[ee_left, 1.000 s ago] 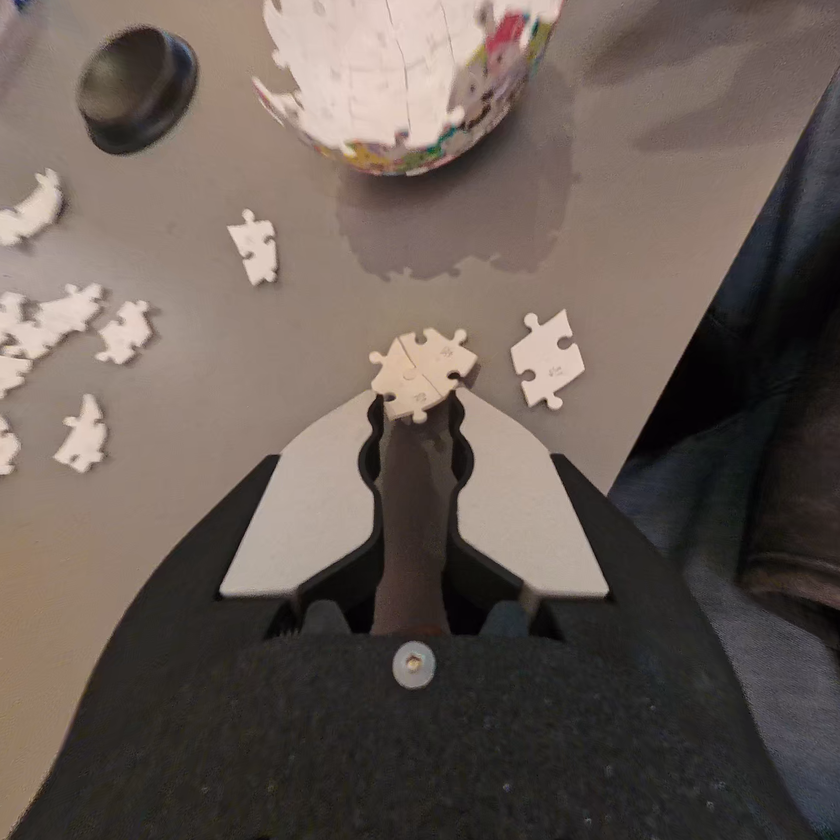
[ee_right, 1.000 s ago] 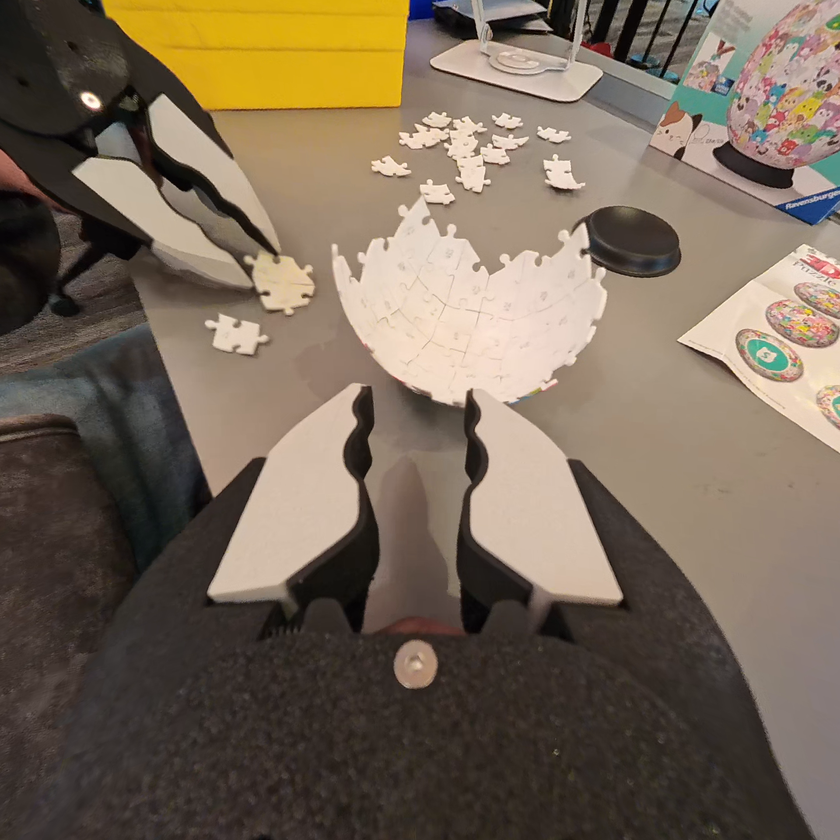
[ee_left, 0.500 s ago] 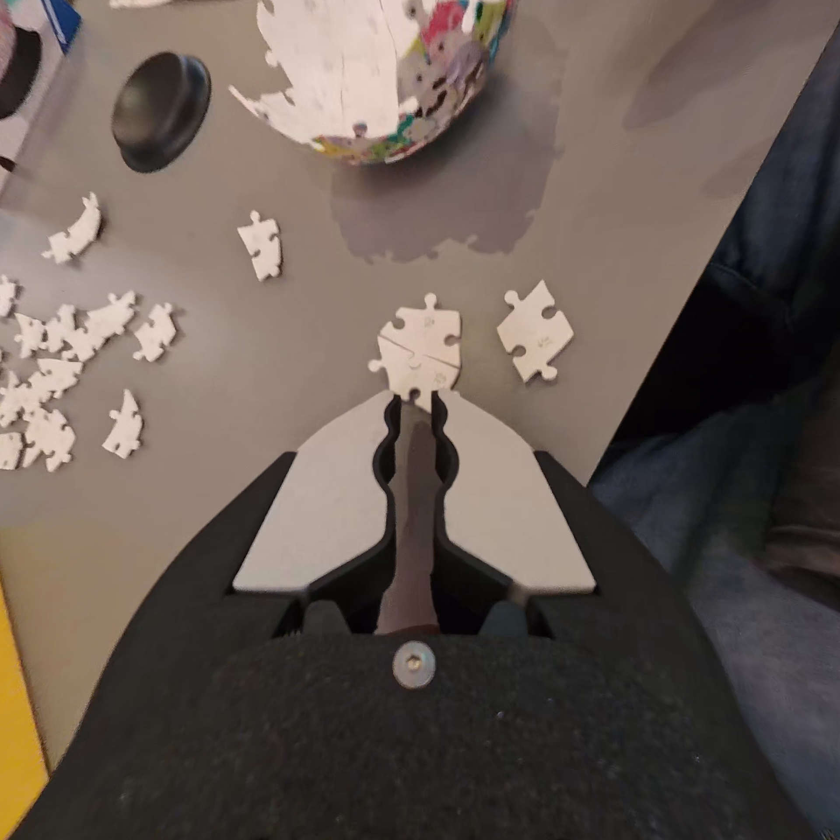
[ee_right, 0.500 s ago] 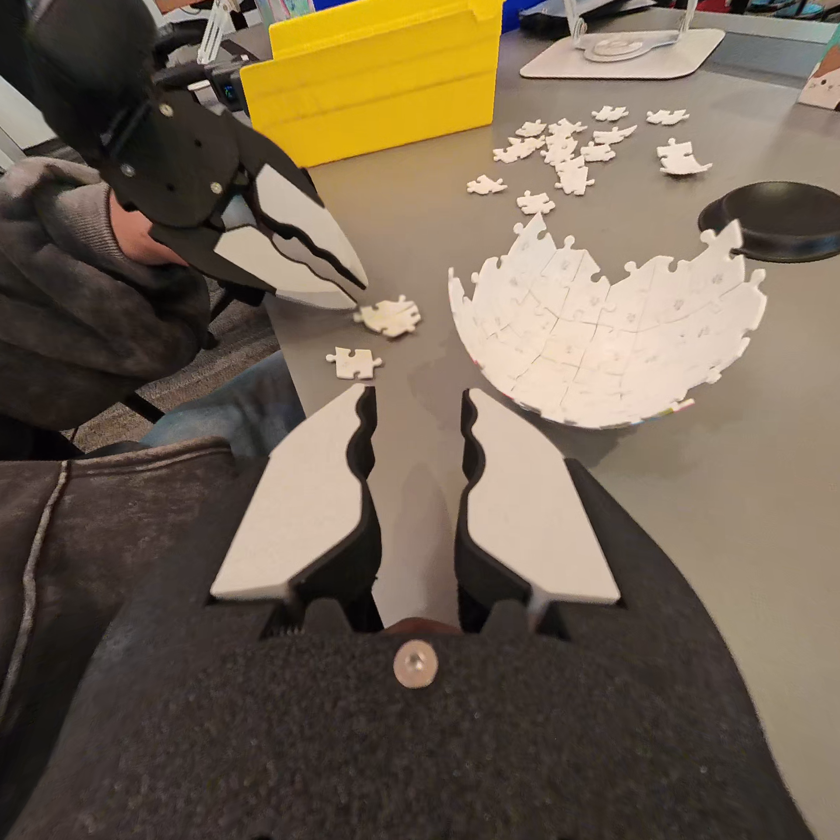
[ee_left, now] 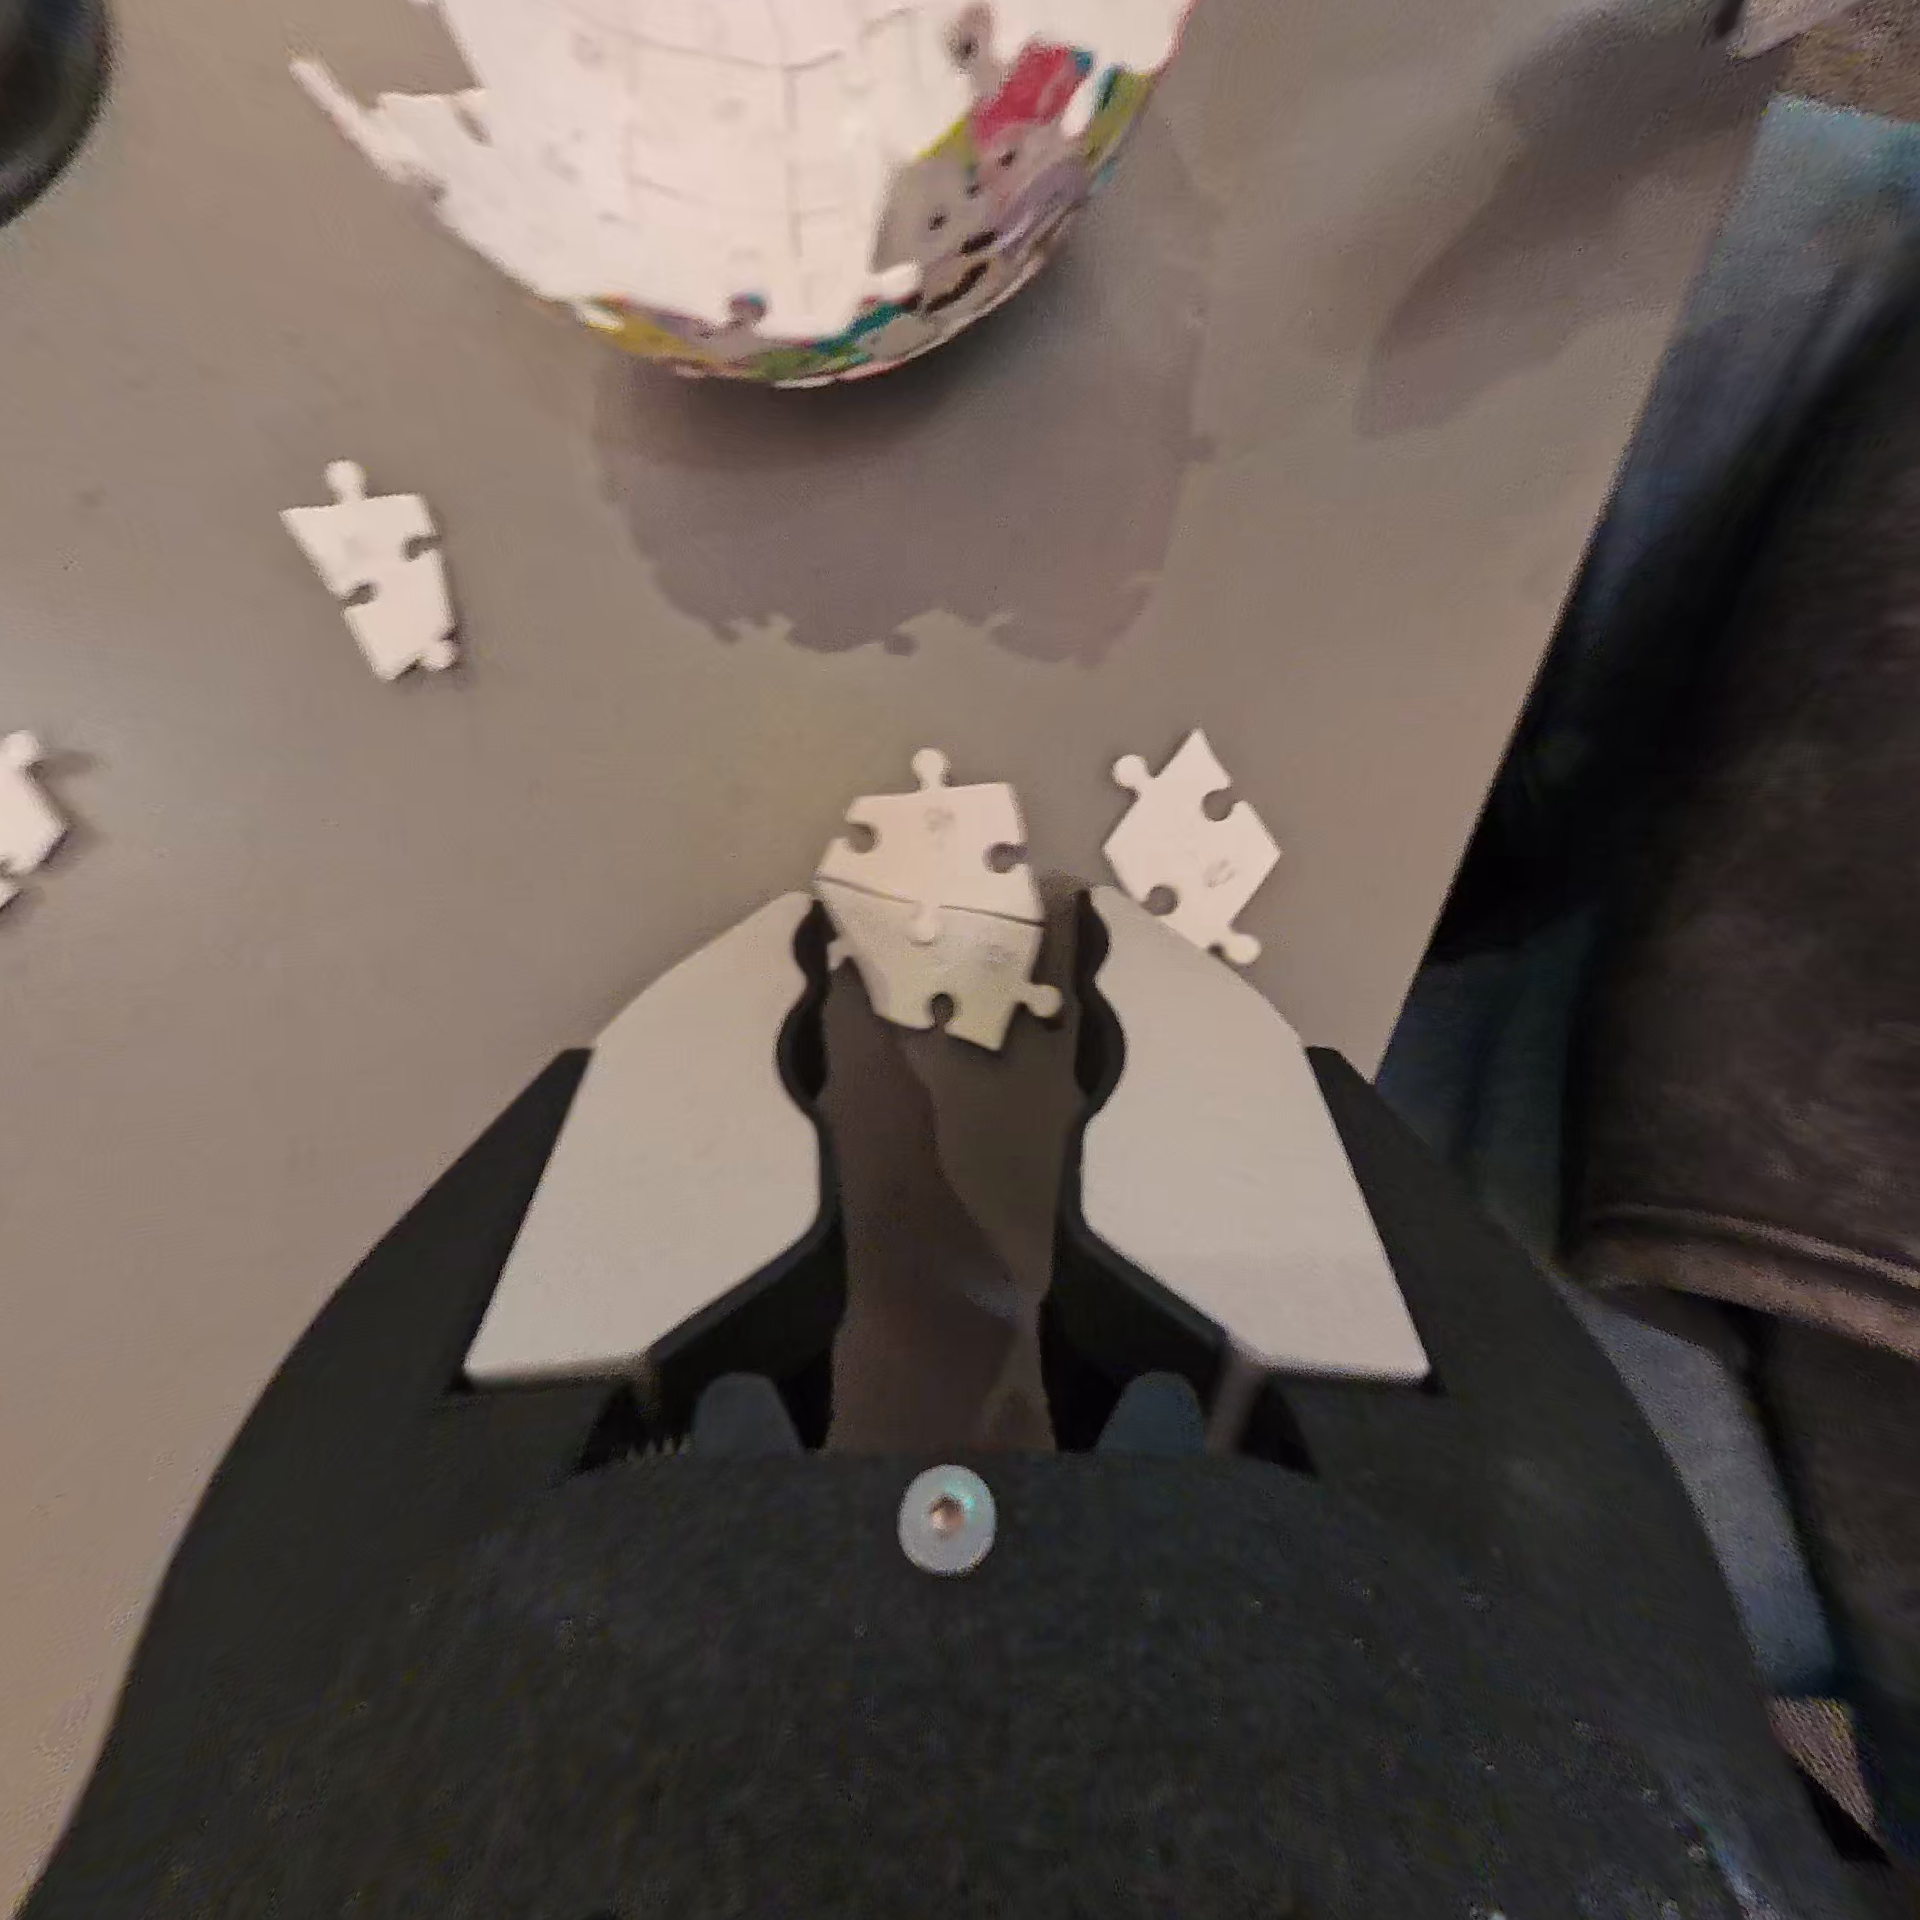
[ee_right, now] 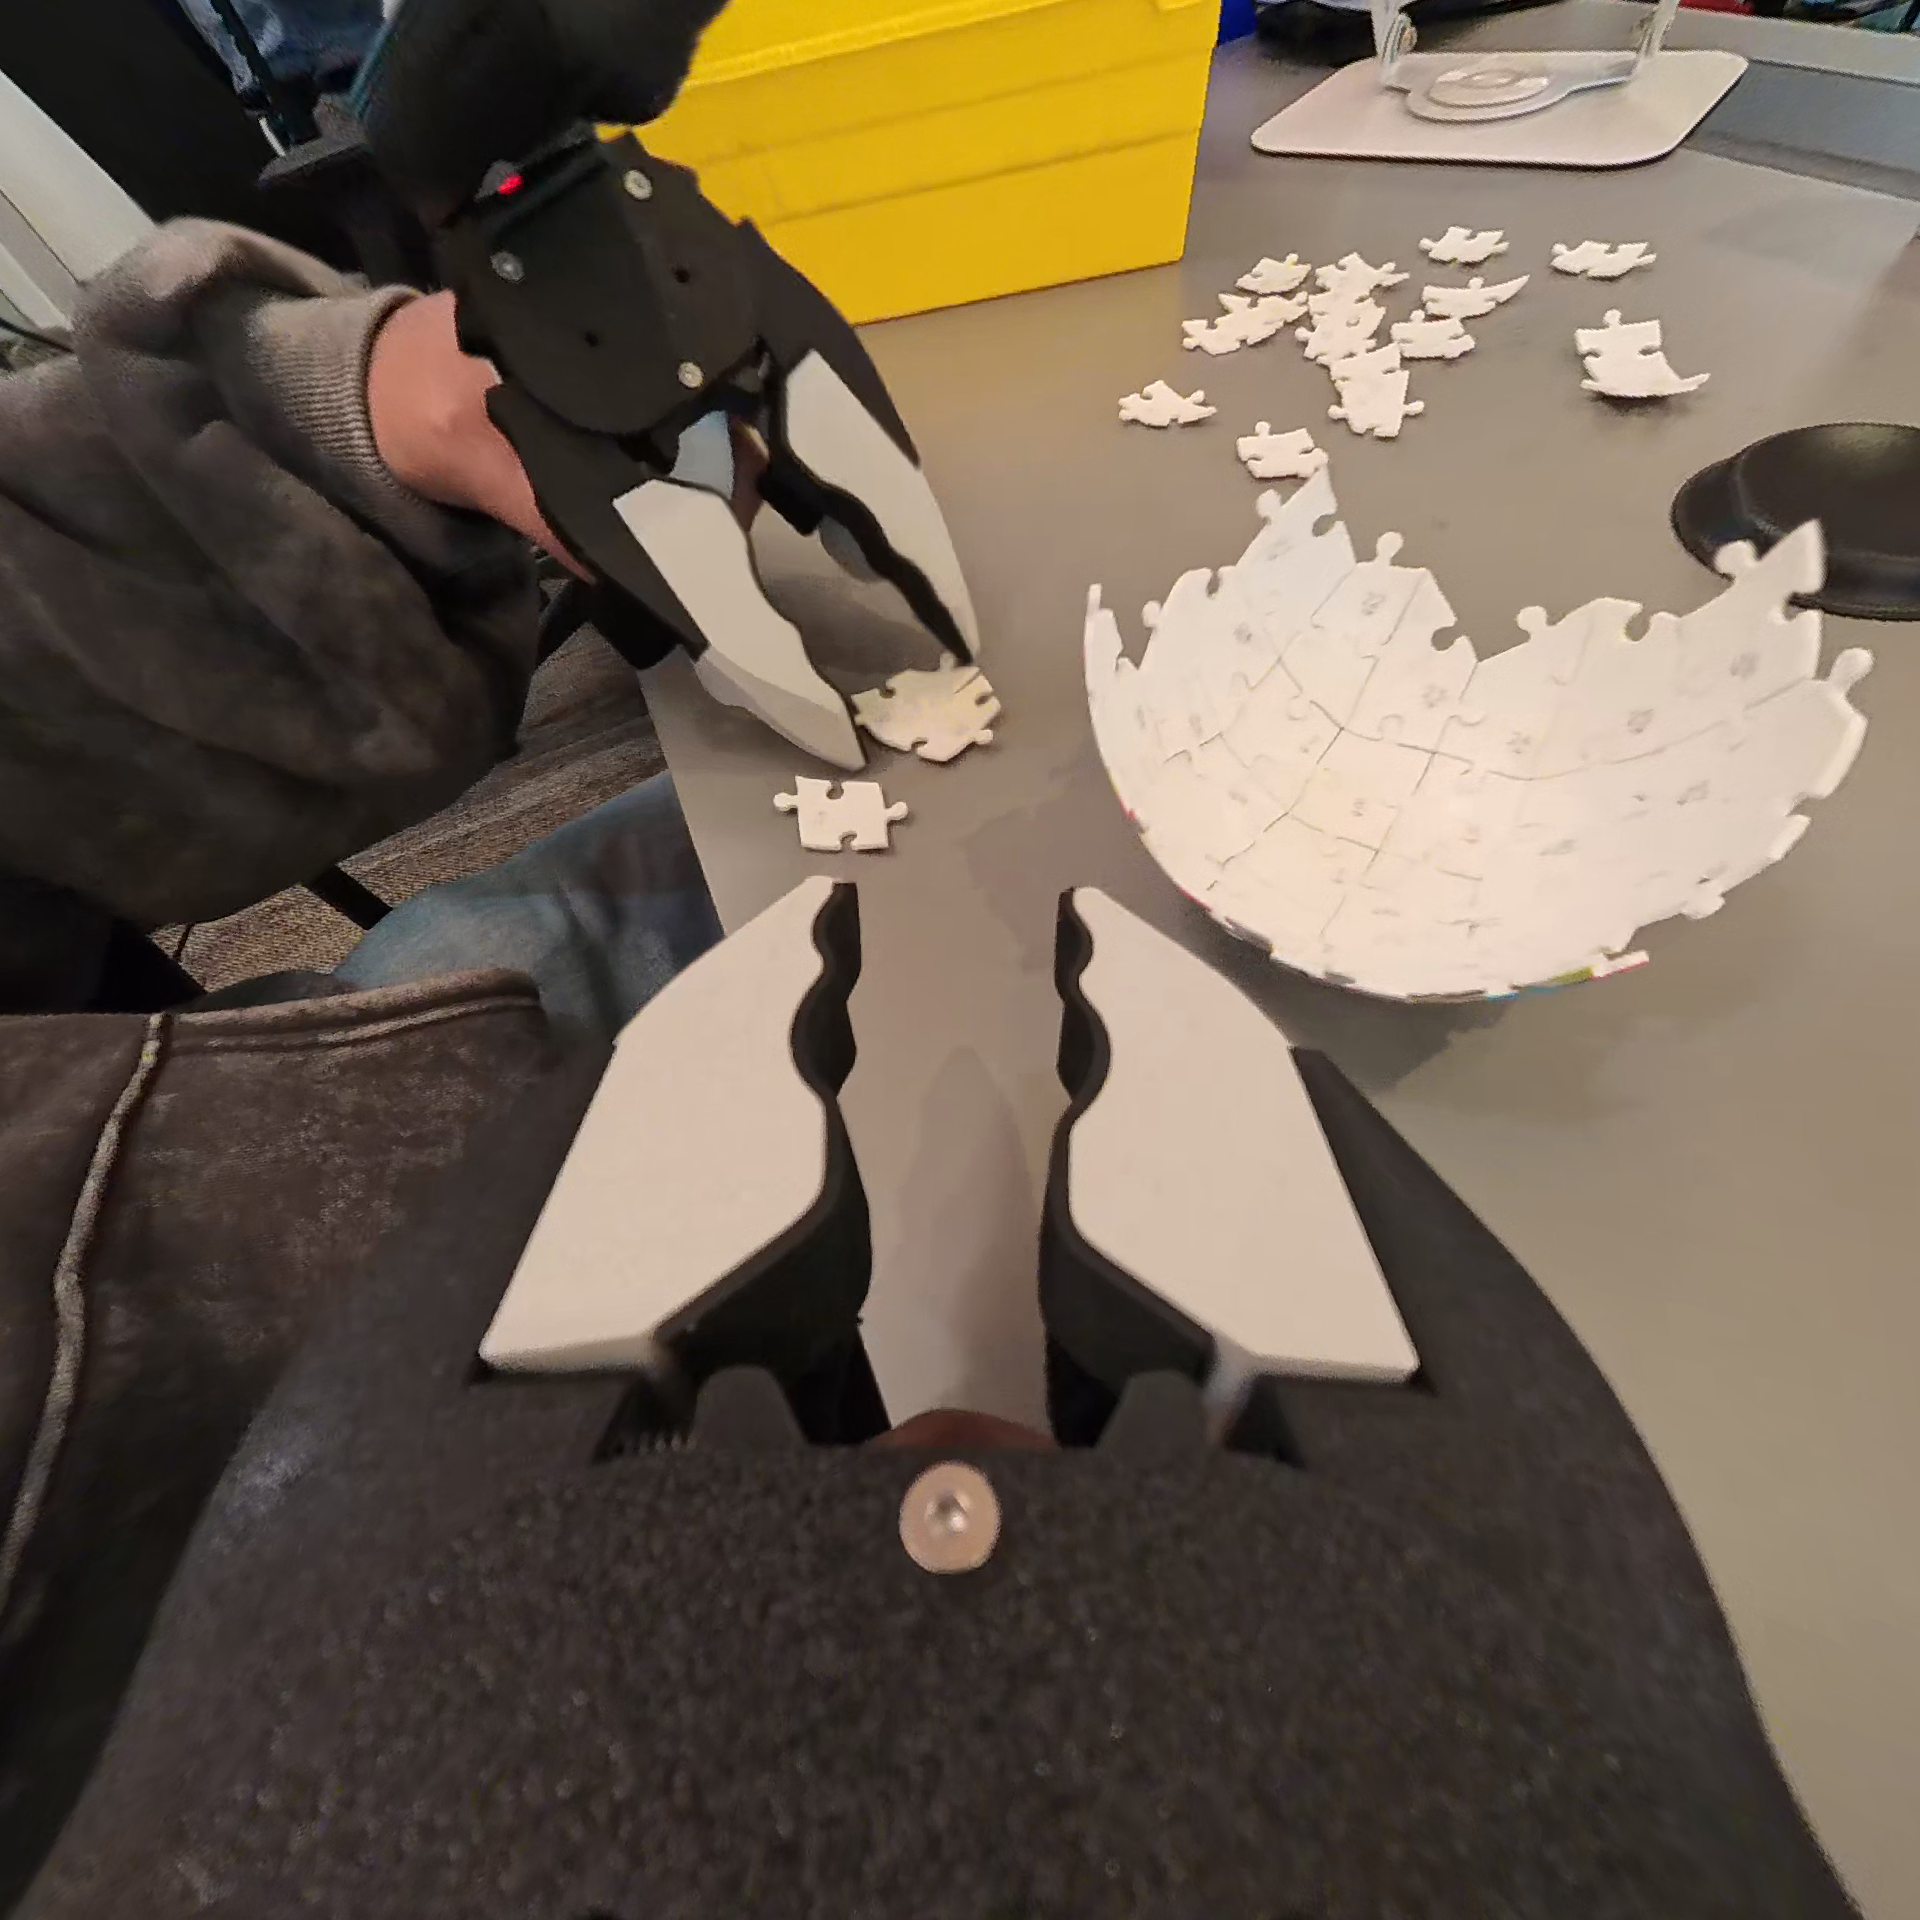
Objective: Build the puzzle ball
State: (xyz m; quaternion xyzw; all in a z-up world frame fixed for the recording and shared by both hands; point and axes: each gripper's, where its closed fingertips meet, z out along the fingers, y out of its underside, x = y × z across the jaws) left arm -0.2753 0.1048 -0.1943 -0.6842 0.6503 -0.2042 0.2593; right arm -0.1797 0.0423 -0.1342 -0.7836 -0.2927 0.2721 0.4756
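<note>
The half-built puzzle ball [ee_right: 1455, 790], a white bowl of joined pieces, rests on the grey table [ee_right: 1558, 1195]; its coloured outside shows in the left wrist view [ee_left: 748, 156]. Two joined white pieces [ee_left: 935, 862] lie near the table's edge. My left gripper [ee_left: 945, 914] is open with its tips on either side of them, the left tip touching; it also shows in the right wrist view [ee_right: 904, 696], tilted down at the joined pieces [ee_right: 930, 712]. A single piece [ee_left: 1195, 847] lies just to the right. My right gripper [ee_right: 956, 899] is open and empty, above the table in front of the ball.
A loose piece [ee_left: 379, 571] lies to the left. Several loose pieces [ee_right: 1351, 332] lie at the back, beside a black round stand [ee_right: 1829, 520]. A yellow bin [ee_right: 956, 156] and a white stand base [ee_right: 1507, 104] are farther back. The person's sleeve [ee_right: 208, 571] is at the left. My right fingertips sit around 12 centimetres from my left ones.
My left gripper has opened wider and moved forward, so the joined pieces now sit between its tips. The right gripper's view has swung left and closer; it stays open.
</note>
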